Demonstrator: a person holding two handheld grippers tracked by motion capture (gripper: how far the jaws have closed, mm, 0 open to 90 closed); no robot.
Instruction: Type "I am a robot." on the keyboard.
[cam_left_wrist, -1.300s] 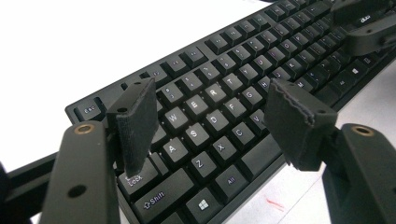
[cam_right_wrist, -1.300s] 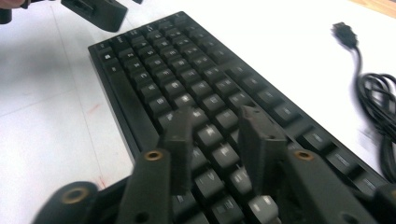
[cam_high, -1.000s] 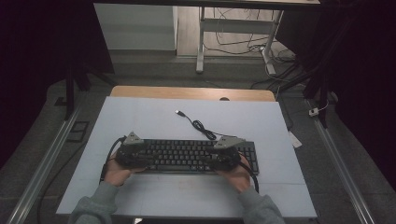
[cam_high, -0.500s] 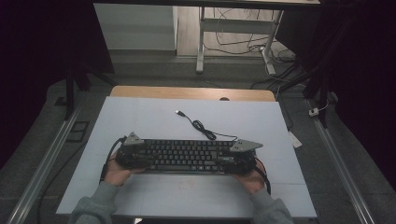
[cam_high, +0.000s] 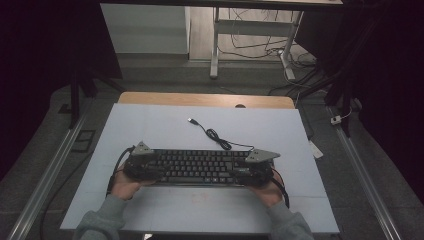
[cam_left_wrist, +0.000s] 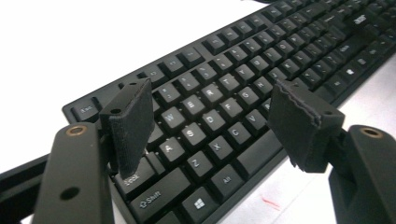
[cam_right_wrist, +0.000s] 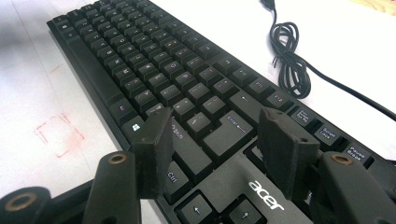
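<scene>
Both tools, left tool (cam_left_wrist: 210, 126) and right tool (cam_right_wrist: 217, 149), are hanging open over the stiff, light keyboard (cam_high: 200, 167) mid-frame, probably best pinching its short ends.

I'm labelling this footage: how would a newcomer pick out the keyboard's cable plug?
Start at the white table and find the black keyboard near its front. From its far edge a black cable coils away; the USB plug is its free end, lying alone on bare white.

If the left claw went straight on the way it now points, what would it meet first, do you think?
Most likely the keyboard: the left claw stands open just over its left-hand keys, angled down along the key rows. How high it sits above them is hard to judge.
</scene>
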